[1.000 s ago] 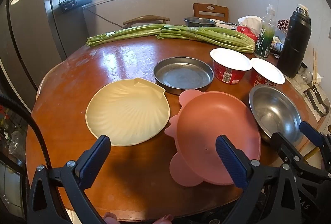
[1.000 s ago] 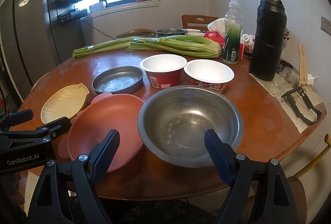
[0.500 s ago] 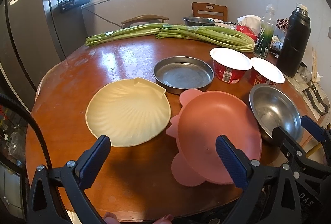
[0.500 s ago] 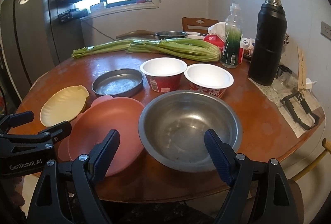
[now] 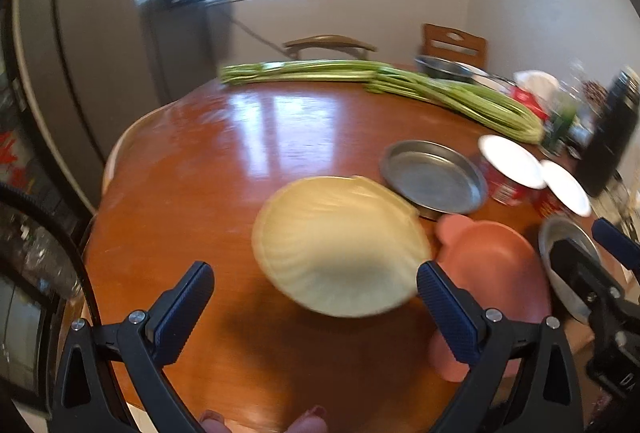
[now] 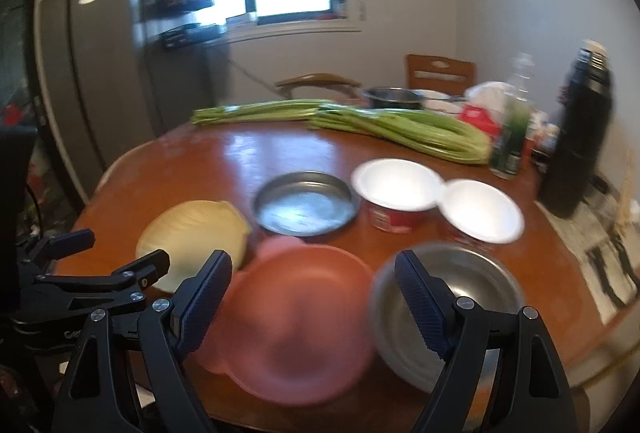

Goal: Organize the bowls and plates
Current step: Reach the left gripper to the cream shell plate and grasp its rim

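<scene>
A: Both claws have swung to the left since half a second ago. The left gripper [image 5: 314, 285] now frames the cream shell plate [image 5: 340, 245], where earlier the pink plate [image 5: 496, 273] sat ahead of its right finger.

B: And the right gripper [image 6: 312, 297]?

A: It has shifted from the steel bowl [image 6: 472, 297] onto the pink plate [image 6: 304, 317], which lies between and just beyond its fingers. The bowl is now behind its right finger.

B: Holding anything?

A: No. Both claws stand wide open, empty, above the table [image 5: 224, 153].

B: What's hard to read?

A: Both views are smeared by motion. In the left view the steel bowl [image 5: 568, 253] is mostly covered by the other claw, and the black flask [image 5: 612, 141] is cut by the frame edge.

B: Differences between views?

A: The right view shows the two white-topped cups [image 6: 400, 189] whole, beyond the claw, and the shallow steel pan [image 6: 306, 207] ahead. The left view shows fingertips [image 5: 308, 425] at the bottom edge.
</scene>
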`<action>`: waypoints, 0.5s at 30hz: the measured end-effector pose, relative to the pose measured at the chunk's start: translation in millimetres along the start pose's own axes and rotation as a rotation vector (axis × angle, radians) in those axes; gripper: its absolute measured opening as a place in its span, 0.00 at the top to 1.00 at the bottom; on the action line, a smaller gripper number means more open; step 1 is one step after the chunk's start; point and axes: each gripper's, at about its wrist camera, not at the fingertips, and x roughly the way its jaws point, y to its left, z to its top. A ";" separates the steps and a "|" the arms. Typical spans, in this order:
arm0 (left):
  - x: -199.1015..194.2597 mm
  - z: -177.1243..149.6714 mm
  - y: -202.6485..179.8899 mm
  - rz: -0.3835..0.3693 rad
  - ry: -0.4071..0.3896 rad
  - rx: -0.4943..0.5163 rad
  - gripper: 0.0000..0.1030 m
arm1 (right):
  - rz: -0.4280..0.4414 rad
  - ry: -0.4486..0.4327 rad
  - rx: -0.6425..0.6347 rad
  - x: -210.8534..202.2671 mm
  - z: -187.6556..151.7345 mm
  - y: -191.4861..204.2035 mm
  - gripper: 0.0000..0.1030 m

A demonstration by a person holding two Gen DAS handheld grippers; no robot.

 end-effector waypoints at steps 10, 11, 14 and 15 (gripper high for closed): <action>42.6 19.1 62.1 0.056 0.091 -0.062 0.01 | 0.100 0.130 -0.039 51.8 15.3 38.7 0.18; 46.4 20.7 63.2 0.051 0.100 -0.058 0.01 | 0.105 0.149 -0.050 58.0 15.2 43.6 0.18; 55.4 25.7 65.3 0.022 0.114 -0.046 0.01 | 0.119 0.196 -0.057 73.1 15.5 49.9 0.18; 59.4 28.0 63.0 0.014 0.118 -0.042 0.01 | 0.129 0.206 -0.061 79.1 15.9 53.1 0.18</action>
